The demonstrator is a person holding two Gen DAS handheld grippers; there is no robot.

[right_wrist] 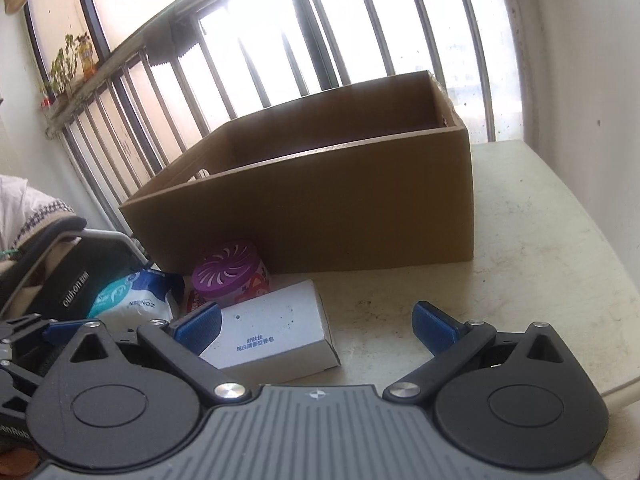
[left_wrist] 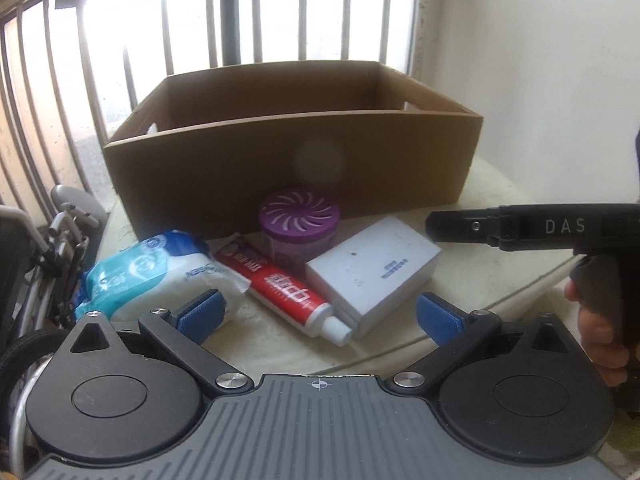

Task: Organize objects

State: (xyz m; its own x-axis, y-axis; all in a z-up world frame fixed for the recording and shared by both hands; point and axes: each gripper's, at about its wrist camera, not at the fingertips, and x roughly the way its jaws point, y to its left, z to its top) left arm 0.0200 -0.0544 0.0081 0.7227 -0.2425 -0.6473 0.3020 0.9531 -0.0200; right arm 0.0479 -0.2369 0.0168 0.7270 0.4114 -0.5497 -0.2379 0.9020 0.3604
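Left wrist view showed both grippers spread and empty, so the left gripper (left_wrist: 318, 314) should straddle the toothpaste tube (left_wrist: 280, 284) squarely before lifting it into the cardboard box (left_wrist: 288, 168).

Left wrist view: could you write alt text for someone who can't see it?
An open left tool hovers above a wipes pack, red toothpaste tube, white soap box and purple air freshener, all lying before an open cardboard box on a pale table by a barred window.
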